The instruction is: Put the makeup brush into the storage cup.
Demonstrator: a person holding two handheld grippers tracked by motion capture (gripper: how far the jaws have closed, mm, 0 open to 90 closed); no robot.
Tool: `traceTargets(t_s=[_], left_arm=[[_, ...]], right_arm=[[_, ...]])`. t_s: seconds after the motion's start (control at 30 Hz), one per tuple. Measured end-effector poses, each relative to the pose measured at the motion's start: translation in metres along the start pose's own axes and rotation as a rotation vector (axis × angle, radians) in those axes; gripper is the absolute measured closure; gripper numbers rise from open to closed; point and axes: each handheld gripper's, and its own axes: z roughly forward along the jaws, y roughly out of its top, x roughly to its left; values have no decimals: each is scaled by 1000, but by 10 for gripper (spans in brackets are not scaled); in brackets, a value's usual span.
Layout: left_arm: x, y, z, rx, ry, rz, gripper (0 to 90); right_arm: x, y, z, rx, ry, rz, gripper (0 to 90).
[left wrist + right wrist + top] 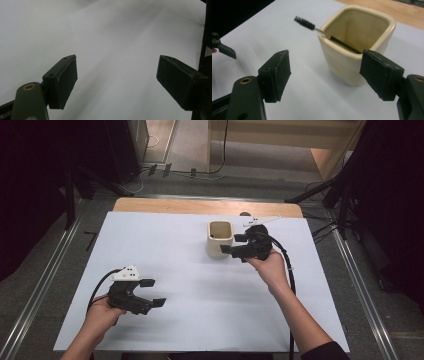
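A cream square cup [220,239] stands upright on the white sheet, right of centre toward the back. In the right gripper view the cup [342,62] holds a small black bristle brush [305,23] whose thin stem leans on the rim, with the bristled tip poking out. My right gripper [234,243] is just to the right of the cup. Its jaws are open [324,75] with nothing between the pads, and the cup sits a little ahead of them. Near the front left, my left gripper [153,292] is open [116,80] over bare sheet.
The white sheet [200,285] covers most of a wooden table, whose bare strip [200,206] shows along the back. Metal rails and dark stands flank the table on both sides. One jaw of the left gripper [224,50] shows at the left edge of the right gripper view.
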Motion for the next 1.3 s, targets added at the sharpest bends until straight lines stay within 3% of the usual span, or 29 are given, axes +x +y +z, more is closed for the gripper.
traceTargets(t_s=[0.8, 1.3], left_arm=[[1, 0, 0, -3, 0, -1, 172], [2, 0, 0, 0, -2, 0, 172]], right_arm=[[20, -37, 1, 24, 78, -42, 248], [23, -60, -6, 35, 86, -63, 218]])
